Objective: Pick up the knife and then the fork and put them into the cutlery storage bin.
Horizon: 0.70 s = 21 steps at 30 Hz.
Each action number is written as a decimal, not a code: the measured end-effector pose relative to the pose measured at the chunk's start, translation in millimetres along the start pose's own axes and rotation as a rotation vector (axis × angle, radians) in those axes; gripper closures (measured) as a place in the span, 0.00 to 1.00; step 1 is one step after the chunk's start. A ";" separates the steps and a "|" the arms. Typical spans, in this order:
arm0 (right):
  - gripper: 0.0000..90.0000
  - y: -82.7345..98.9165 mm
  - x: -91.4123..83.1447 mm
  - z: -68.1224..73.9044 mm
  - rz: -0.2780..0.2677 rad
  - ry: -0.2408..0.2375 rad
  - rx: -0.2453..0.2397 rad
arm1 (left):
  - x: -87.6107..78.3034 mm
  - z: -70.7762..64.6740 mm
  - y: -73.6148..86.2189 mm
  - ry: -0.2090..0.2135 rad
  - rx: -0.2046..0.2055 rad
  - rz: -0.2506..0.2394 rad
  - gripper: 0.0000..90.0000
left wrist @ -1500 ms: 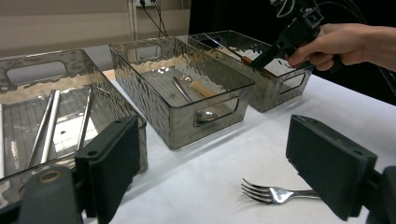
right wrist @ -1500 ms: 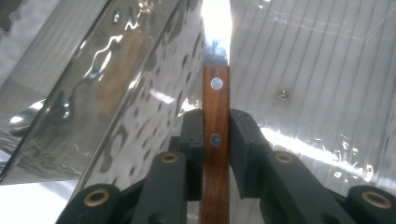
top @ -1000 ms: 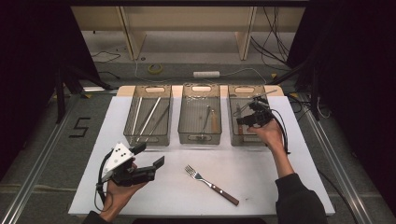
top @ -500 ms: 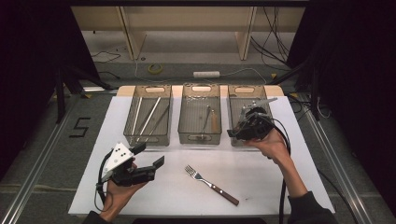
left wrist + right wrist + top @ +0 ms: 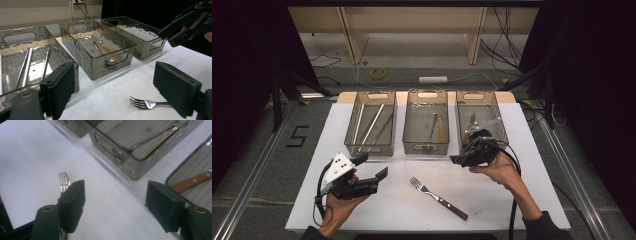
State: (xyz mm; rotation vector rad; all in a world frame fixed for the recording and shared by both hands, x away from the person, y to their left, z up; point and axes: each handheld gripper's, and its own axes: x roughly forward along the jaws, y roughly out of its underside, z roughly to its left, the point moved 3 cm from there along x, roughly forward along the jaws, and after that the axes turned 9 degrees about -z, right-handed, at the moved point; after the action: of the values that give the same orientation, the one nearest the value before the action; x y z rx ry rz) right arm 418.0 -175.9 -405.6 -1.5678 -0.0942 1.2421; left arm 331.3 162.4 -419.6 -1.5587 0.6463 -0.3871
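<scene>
While the fork lies alone on the white table, in front of the middle bin and well short of it, the right gripper hangs at the near end of the right bin. Its jaws have just been opening and stand wide, with nothing between them. In the right gripper view the fork's tines show past the left jaw. The left gripper sits in front of the left bin, jaws wide apart and empty; the left gripper view shows the fork between them but farther off, untouched.

Judged step: a piece has been set in the right bin and the fork is next for sorting. The left bin holds long metal rods, the middle bin a spoon with other pieces, the right bin wood-handled pieces. The next move calls for one gripper to come down over the fork's handle, close across it, and lift it clear to the bin of like pieces.

Writing: a black "5" marks the floor left of the left bin. No brand can be read.
</scene>
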 end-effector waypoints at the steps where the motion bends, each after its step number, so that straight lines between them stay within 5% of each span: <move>1: 0.36 0.6 0.1 1.8 0.003 -0.004 0.000 | 0.0 0.0 0.0 0.000 0.001 0.001 0.19; 21: 0.35 24.1 13.2 36.3 0.111 -0.092 -0.072 | -0.6 -0.3 0.1 0.001 -0.001 0.001 0.19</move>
State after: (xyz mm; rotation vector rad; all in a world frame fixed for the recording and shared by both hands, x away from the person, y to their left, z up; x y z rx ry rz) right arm 385.1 -153.4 -427.6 -1.5954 -0.1136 1.4122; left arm 330.6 162.6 -419.5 -1.5589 0.6479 -0.3873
